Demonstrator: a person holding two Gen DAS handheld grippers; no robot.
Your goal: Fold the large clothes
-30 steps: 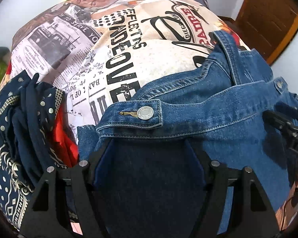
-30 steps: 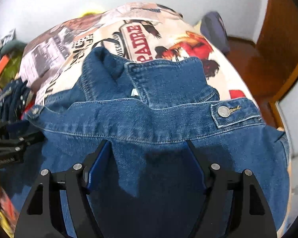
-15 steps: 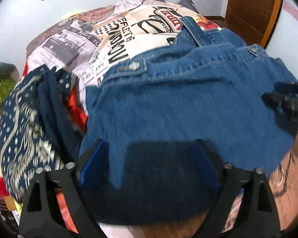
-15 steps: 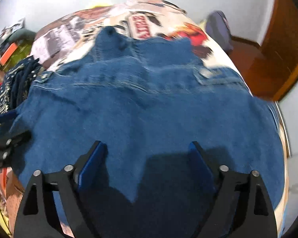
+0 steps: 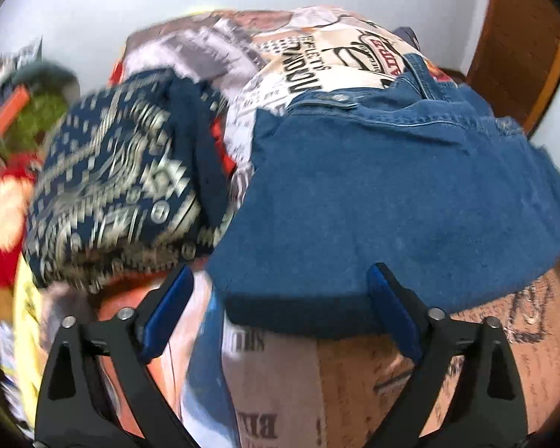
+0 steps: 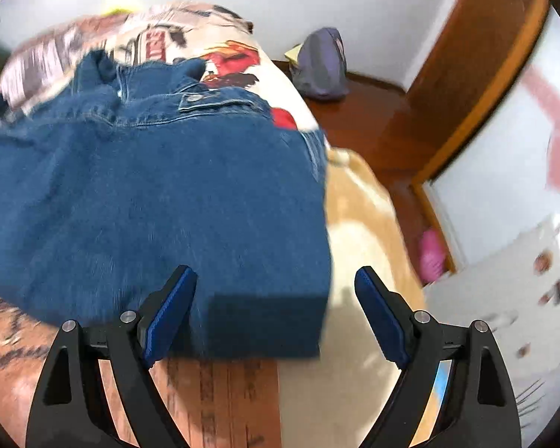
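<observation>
Denim jacket (image 5: 392,186) lay folded on the bed (image 5: 336,71), centre frame, freed as left tool (image 5: 280,298) and right tool (image 6: 276,298) spread wider and backed off empty.

One denim jacket (image 5: 392,194), one patterned garment (image 5: 108,186), two hand-held grippers.

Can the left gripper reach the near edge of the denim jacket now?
Probably yes. The left gripper is open, and the near edge of the denim jacket lies flat just ahead between its fingers, with nothing over it.
</observation>
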